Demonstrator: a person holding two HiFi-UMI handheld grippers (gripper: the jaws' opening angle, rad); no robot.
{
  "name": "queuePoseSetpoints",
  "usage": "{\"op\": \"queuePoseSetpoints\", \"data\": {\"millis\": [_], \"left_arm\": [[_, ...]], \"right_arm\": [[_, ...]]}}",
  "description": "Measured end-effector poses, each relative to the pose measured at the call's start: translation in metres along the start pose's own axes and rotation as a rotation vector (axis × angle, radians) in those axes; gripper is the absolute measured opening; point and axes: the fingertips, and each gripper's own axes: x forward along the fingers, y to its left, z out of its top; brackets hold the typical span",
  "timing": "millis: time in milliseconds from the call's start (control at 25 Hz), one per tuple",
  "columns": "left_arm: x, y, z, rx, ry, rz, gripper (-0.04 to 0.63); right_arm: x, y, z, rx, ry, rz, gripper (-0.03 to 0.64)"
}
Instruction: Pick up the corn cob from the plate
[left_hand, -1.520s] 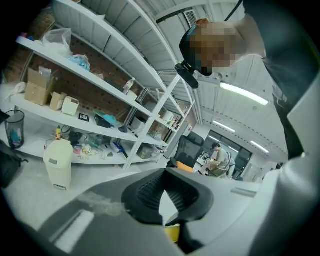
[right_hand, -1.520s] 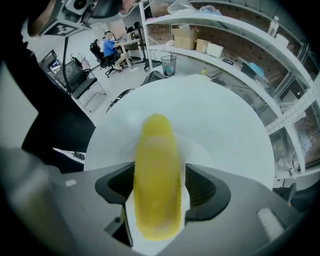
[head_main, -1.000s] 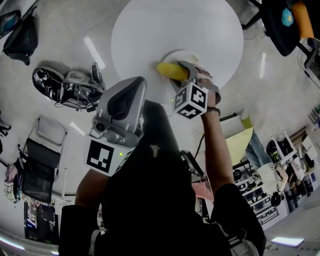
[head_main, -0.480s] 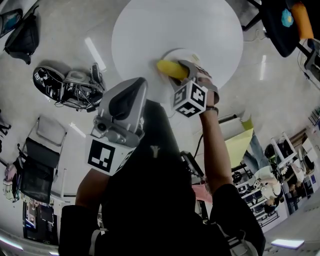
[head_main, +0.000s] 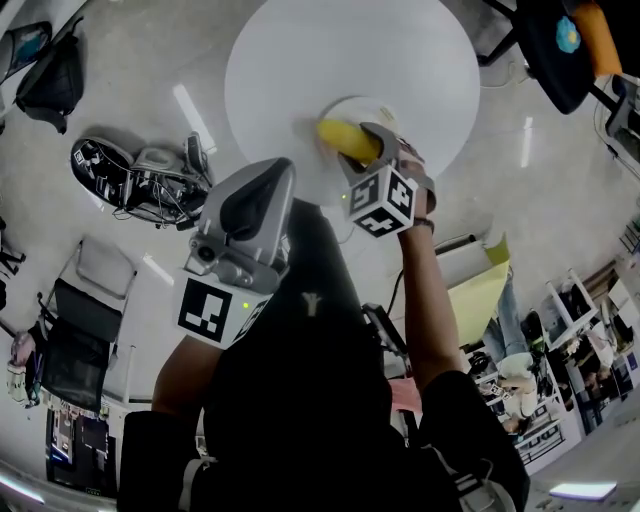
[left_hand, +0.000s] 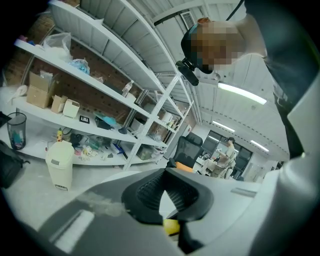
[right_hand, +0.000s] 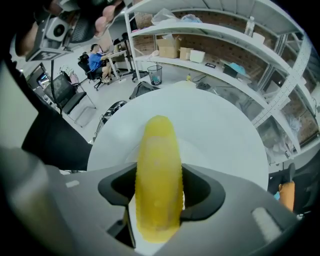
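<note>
Two tongs show in the head view, and only one of them has anything in it. The right gripper (head_main: 368, 140) sits in the upper middle of the frame, over the white plate (head_main: 385, 110) on the round table (head_main: 340, 50). Its jaws are clamped on the yellow corn cob (head_main: 345, 140). In the right gripper view we see the corn cob (right_hand: 159, 180) running straight up the middle of the frame, with a dark pad (right_hand: 200, 189) pressed on each side and the plate (right_hand: 197, 150) just behind it. We cannot tell if the corn is touching the plate or is lifted off it. One end of the cob sticks out to the left, past the plate's rim.

Next to the earlier frames, very little is different. The marker cube (head_main: 383, 200) has turned a little, and the corn is in nearly the same spot with the same grip on it.

The left gripper (head_main: 268, 185) is in the middle left of the frame, well apart from the plate, where it was before. In its own view the left gripper (left_hand: 165, 185) has its tips together with nothing between them.
</note>
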Motion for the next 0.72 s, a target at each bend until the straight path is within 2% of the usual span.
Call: {"op": "queuePoseSetpoints", "data": {"millis": [360,720], "left_arm": [[-0.012,-0.018,0.011,0.044,-0.024,-0.026,0.002],[-0.03,-0.055,0.032,0.071,-0.075,-0.058,0.002]], "right_arm": [[-0.03,-0.01,0.01,0.113,-0.09,-0.07,0.259],[-0.081,-0.013,0.023,0.214,-0.193,-0.163,0.259]]}}
